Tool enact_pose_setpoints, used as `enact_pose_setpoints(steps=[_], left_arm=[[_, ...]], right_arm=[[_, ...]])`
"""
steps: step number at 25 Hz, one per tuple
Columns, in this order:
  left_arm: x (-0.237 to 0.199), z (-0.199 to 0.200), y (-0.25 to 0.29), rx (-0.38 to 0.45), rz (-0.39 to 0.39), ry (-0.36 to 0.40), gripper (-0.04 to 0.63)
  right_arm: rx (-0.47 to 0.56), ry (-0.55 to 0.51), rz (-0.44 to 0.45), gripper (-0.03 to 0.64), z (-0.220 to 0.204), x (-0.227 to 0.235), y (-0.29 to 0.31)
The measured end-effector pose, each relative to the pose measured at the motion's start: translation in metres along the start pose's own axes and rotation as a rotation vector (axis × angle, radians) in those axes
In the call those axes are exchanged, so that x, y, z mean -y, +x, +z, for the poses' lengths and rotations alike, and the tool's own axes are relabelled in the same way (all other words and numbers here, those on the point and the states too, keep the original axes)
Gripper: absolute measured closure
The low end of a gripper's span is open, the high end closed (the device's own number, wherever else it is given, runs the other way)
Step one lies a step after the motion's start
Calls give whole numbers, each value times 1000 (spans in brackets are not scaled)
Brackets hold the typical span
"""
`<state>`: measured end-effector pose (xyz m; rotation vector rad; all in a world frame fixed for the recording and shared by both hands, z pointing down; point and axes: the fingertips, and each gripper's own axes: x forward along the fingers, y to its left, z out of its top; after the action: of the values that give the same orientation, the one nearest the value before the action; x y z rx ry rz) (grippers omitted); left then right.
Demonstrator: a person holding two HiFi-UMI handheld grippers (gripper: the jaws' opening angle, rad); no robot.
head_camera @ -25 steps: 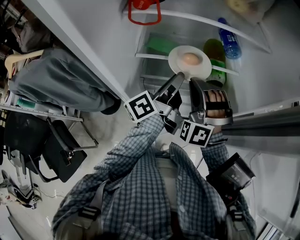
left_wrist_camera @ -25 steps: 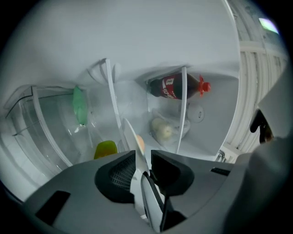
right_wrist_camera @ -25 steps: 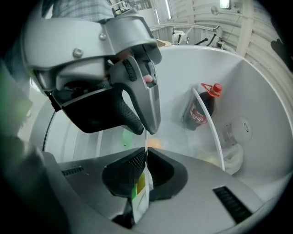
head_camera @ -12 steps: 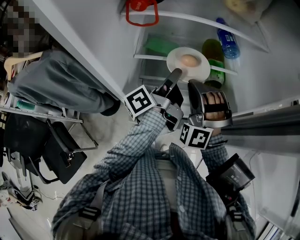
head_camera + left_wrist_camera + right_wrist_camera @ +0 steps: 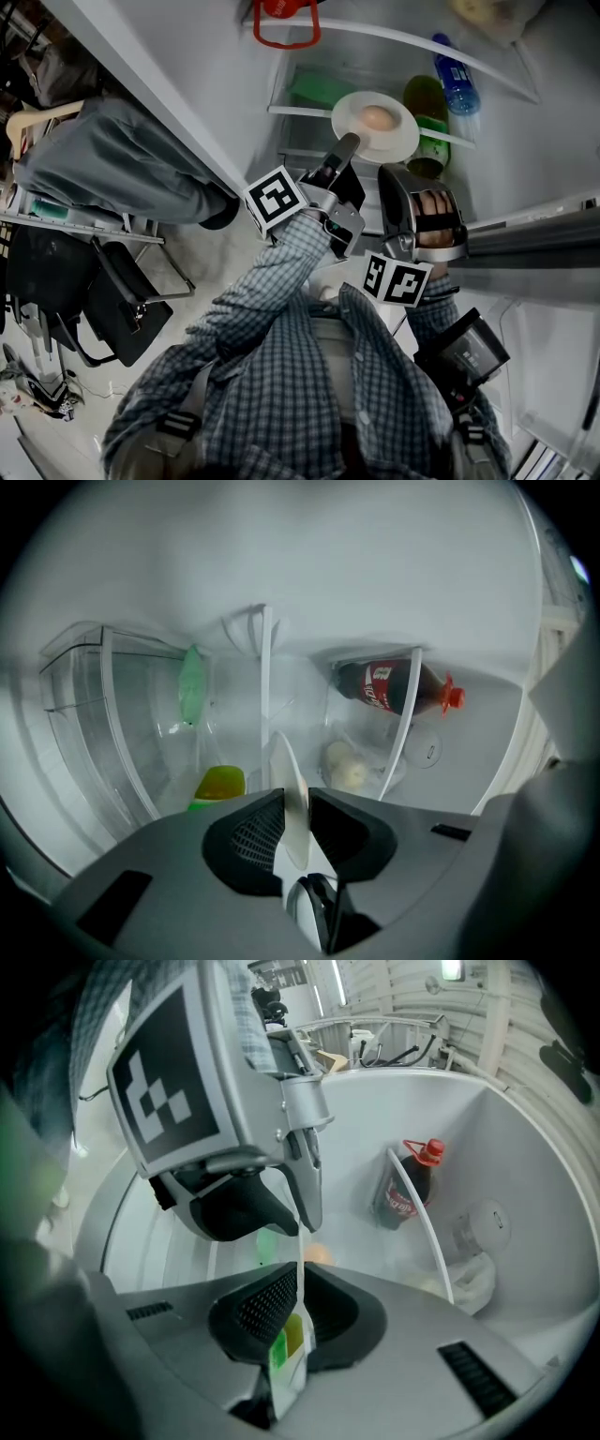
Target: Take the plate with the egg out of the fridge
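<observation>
Fridge compartment (image 5: 544,141), white-walled and open, seen from steeply above. It has clear shelves and clear plastic bins (image 5: 103,724).

- Round white plate (image 5: 403,139) carrying one brown egg (image 5: 377,118) at its centre. It sits level at the front of a shelf, inside the opening and just in front of a green bottle (image 5: 429,105).
- Left gripper (image 5: 347,143): jaws narrow, clamped on the plate's near rim. In its own view the rim stands edge-on between the ribbed pads (image 5: 253,832).
- Right gripper (image 5: 394,171): jaws likewise narrow. The right gripper view shows the thin plate edge (image 5: 301,1274) pinched between them, with the egg (image 5: 319,1253) just beyond. The two grippers sit side by side on the same rim.
- Other contents: dark cola bottle with red cap (image 5: 398,686) lying in a bin; blue-labelled bottle (image 5: 457,75) beside the green one; flat green packet (image 5: 319,91) on the shelf behind the plate; red loop-shaped handle (image 5: 286,26) higher up; pale bagged item (image 5: 345,766).
- Room: pale floor (image 5: 211,253) to the left of the fridge wall, a black chair (image 5: 117,305), and a seated person in grey trousers (image 5: 122,164).
- Wearer's plaid sleeves (image 5: 272,291) reach in from below.
</observation>
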<state>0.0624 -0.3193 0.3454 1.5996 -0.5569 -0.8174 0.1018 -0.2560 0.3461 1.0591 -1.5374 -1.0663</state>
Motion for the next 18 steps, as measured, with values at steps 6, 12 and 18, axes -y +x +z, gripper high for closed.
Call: enact_pose_setpoints(steps=[6, 12, 18], left_arm=[[3, 1, 0, 5, -29, -17, 508], [2, 4, -3, 7, -40, -19, 508], [2, 6, -6, 20, -60, -47, 509]], right_arm=[[63, 628, 137, 595, -1, 5, -14], [203, 1401, 252, 594, -17, 24, -16], [332, 2058, 272, 558, -43, 29, -8]])
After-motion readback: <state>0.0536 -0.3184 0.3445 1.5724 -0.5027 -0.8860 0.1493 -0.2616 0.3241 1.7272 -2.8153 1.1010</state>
